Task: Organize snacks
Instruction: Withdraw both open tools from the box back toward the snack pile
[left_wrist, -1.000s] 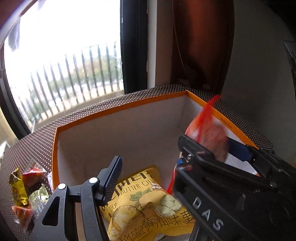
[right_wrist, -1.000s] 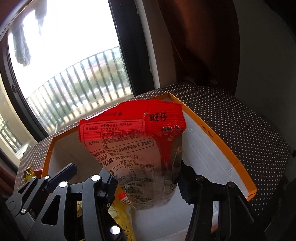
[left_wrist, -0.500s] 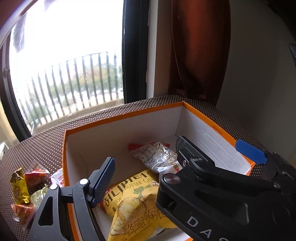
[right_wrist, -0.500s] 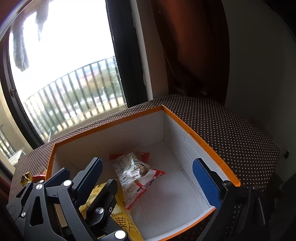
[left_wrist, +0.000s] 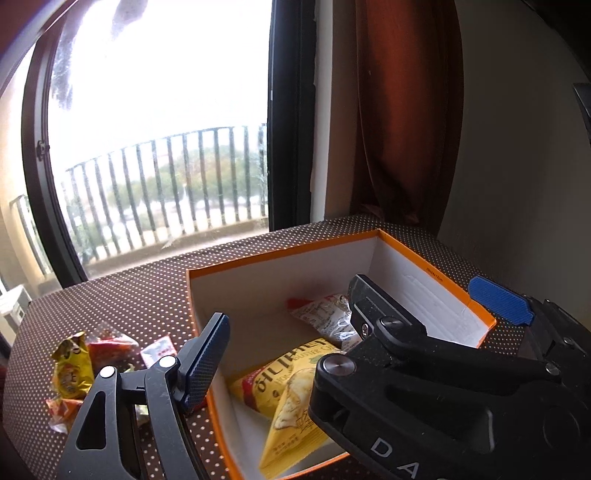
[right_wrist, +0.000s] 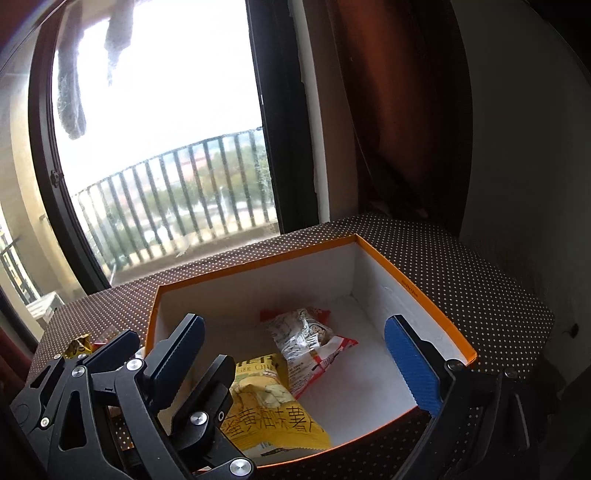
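An orange-rimmed white box stands on a brown dotted tabletop. A yellow chip bag lies inside it at the near left. A red-and-clear snack packet lies flat beside the bag, towards the box's middle. My left gripper hangs open over the box's near left corner with nothing between its fingers. My right gripper stands wide open above the box's near side, also empty; its blue pad shows in the left wrist view. The two grippers overlap closely.
Several small loose snack packets lie on the dotted cloth left of the box. A large window with a balcony railing is behind the table. A brown curtain and a plain wall close off the right.
The right gripper opened and let go of the red packet, which now lies in the box. Both grippers drew back and up from the box, and the left one opened wider.
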